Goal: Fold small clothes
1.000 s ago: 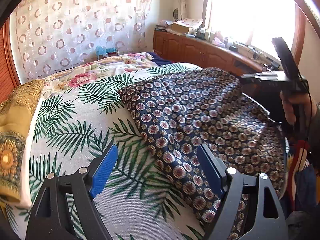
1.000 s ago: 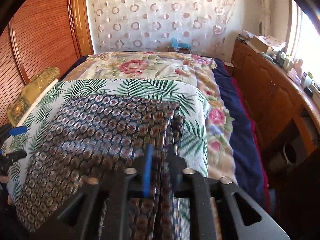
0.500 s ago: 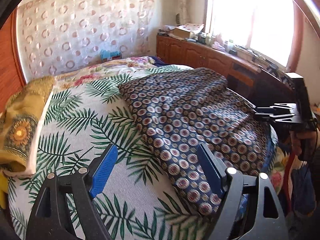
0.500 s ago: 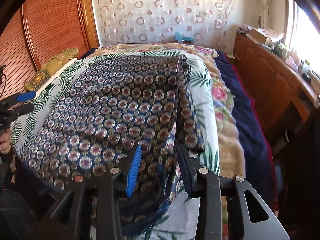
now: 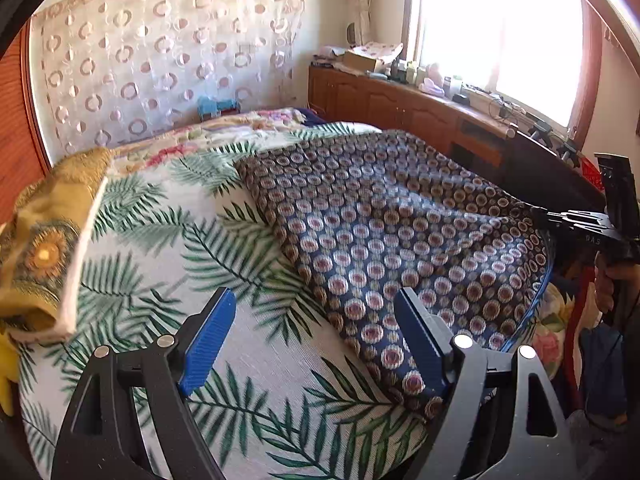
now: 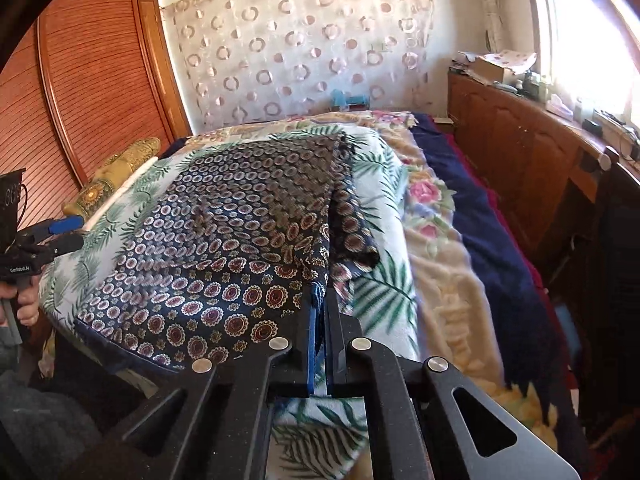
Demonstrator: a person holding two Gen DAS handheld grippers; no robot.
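Observation:
A navy garment (image 5: pixel 400 240) with round medallion prints lies spread on the palm-leaf sheet (image 5: pixel 160 240) of a bed. My left gripper (image 5: pixel 314 296) hangs open over the sheet, its right finger above the garment's near edge, touching nothing. In the right wrist view the garment (image 6: pixel 240 240) reaches the bed's near edge. My right gripper (image 6: pixel 320 296) is closing on its near right corner, pads pressed on the blue hem. Each gripper shows in the other's view: the right gripper (image 5: pixel 560 220) at the garment's far side, the left gripper (image 6: pixel 64 232) at the left.
A yellow embroidered pillow (image 5: pixel 40 240) lies at the sheet's left. A floral blanket (image 6: pixel 440 240) and dark blue bedding (image 6: pixel 492 232) cover the bed's right side. A wooden cabinet (image 6: pixel 520 152) with clutter runs under the window. A wooden wardrobe (image 6: pixel 80 80) stands at the left.
My right gripper drew back along the garment to its near corner, opened a little, then shut on the hem. The left gripper shifted slightly sideways and stayed open.

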